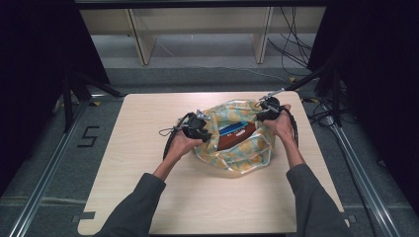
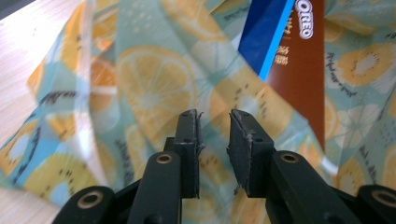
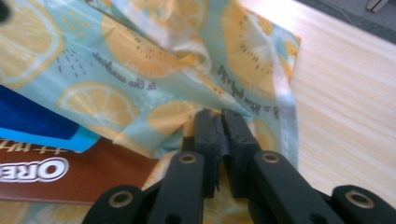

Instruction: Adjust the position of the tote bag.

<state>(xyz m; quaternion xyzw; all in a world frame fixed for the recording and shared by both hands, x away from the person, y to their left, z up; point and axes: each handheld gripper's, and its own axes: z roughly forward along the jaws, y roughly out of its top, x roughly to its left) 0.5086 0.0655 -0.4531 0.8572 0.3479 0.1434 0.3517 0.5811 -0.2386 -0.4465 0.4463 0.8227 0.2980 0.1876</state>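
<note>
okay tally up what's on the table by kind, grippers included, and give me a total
Grippers: 2, the left gripper and the right gripper
Printed cloths: 1, the fruit-print cloth
Boxes: 1, the brown and blue Oreo box lying on the cloth
Tables: 1, the wooden table
Total: 5

Grippers in your hands: two — left gripper [image 1: 197,129], right gripper [image 1: 268,106]
Fruit-print cloth [image 1: 247,148]: one
Oreo box [image 1: 236,134]: one
Table [image 1: 148,148]: one
</note>
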